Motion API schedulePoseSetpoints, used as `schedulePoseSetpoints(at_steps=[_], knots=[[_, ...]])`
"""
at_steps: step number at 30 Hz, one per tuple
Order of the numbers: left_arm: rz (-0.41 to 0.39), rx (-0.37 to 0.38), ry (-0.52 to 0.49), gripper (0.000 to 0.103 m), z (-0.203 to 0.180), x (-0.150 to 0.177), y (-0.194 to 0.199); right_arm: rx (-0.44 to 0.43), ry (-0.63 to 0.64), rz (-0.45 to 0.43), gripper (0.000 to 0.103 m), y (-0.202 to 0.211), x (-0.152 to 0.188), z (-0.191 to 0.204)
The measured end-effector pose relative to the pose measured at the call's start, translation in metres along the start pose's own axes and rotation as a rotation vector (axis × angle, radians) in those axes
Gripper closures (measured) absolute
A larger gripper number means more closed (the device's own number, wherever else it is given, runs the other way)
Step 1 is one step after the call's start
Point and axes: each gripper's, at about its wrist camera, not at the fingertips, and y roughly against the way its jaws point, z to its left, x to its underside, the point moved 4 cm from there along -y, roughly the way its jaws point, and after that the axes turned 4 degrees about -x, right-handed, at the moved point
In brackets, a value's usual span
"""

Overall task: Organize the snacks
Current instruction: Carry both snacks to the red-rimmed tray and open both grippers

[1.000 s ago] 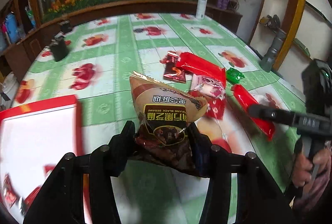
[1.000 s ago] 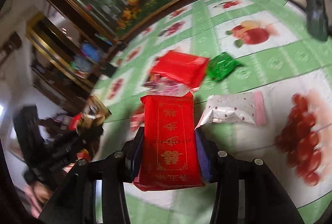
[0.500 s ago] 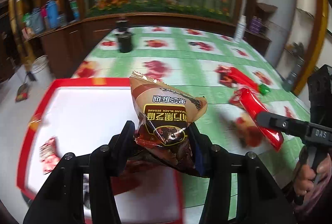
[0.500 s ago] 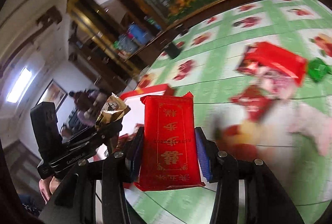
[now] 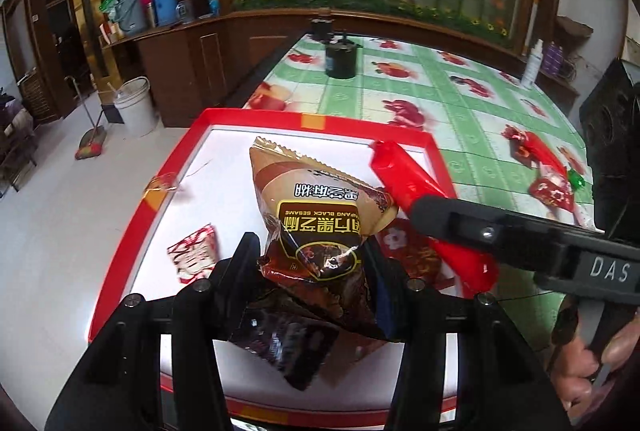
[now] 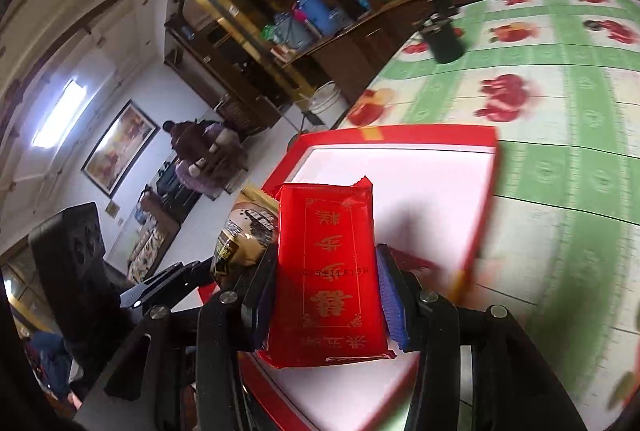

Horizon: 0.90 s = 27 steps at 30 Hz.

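Observation:
My left gripper is shut on a brown black-sesame snack bag and holds it above the red-rimmed white tray. My right gripper is shut on a flat red packet with gold lettering, also above the tray. In the left wrist view the red packet and the right gripper's finger sit just right of the brown bag. The brown bag shows at the left in the right wrist view. A small red-white packet and a dark red packet lie in the tray.
Several red snack packets and a green one lie on the green fruit-print tablecloth at the right. A black cylinder stands at the far table edge. The tray sits at the table's left edge, floor beyond.
Both grippers have swung left from the snack pile to above the tray, each still holding its packet. The two packets now hang close together.

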Motion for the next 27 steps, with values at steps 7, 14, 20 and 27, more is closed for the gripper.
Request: schedulePoseSetpoints(at_steps=[7, 14, 20, 27], knots=[[-0.001, -0.023, 0.013, 0.053, 0.010, 0.005, -0.001, 0.003, 0.004, -0.016, 0.057, -0.003, 0.003, -0.006], [-0.014, -0.100, 0.011, 0.052, 0.013, 0.007, 0.000, 0.062, 0.036, -0.013, 0.056, -0.001, 0.009, -0.005], [-0.014, -0.150, 0.017, 0.051, 0.019, 0.010, 0.000, 0.090, 0.060, -0.028, 0.053, 0.004, 0.010, -0.004], [-0.079, -0.239, 0.014, 0.025, 0.023, 0.004, 0.011, 0.140, 0.086, -0.043, 0.045, 0.010, 0.012, -0.004]])
